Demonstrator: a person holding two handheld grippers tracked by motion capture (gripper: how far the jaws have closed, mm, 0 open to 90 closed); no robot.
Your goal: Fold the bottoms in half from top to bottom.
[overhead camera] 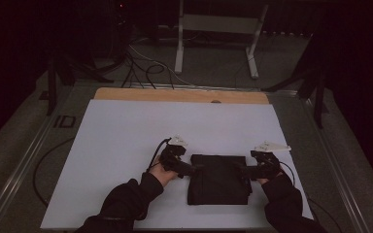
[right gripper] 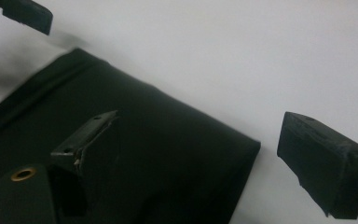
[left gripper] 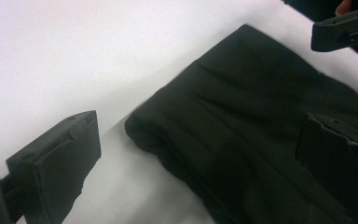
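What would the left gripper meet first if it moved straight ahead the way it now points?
Probably the folded black cloth: the left gripper is open, its jaws straddling the cloth's near corner on the white table. Depth is uncertain.

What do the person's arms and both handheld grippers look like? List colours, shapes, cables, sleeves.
Both forearms wear dark long sleeves. The left gripper and right gripper are black, each with two blocky, squared jaws, a pale three-cornered plate on top and a thin black cable trailing off.
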